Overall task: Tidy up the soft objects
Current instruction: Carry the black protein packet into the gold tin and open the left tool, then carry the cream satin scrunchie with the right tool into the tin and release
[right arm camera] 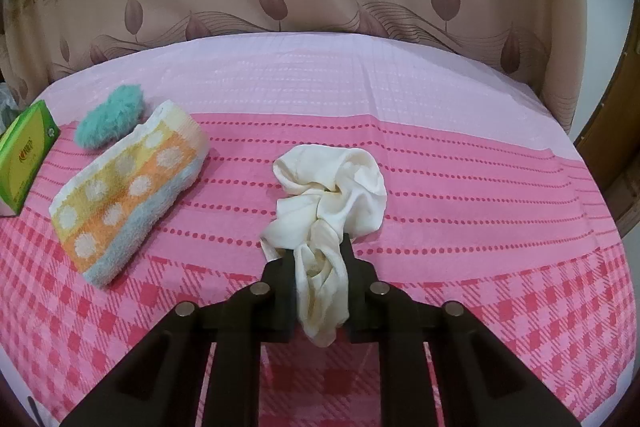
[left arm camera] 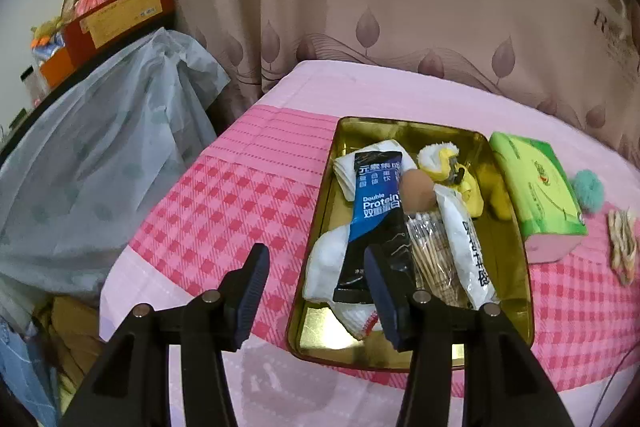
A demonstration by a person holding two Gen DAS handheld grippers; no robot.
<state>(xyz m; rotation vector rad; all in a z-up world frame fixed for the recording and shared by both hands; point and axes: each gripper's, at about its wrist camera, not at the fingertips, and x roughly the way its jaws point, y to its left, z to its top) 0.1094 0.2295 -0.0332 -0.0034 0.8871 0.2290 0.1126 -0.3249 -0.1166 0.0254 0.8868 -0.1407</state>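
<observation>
Already in gold tin tray: protein sachet, white sock, toothpick pack.

Still on pink bedspread: tissue pack, teal pompom, folded towel.

Left gripper jaws apart, empty; right gripper clamped on cream scrunchie.

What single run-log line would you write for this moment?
left gripper: open, empty, beside gold tray | right gripper: shut on cream cloth | folded towel: on bed

I count one gold tray, one green tissue pack, one striped towel, one teal puff, one cream cloth.
</observation>
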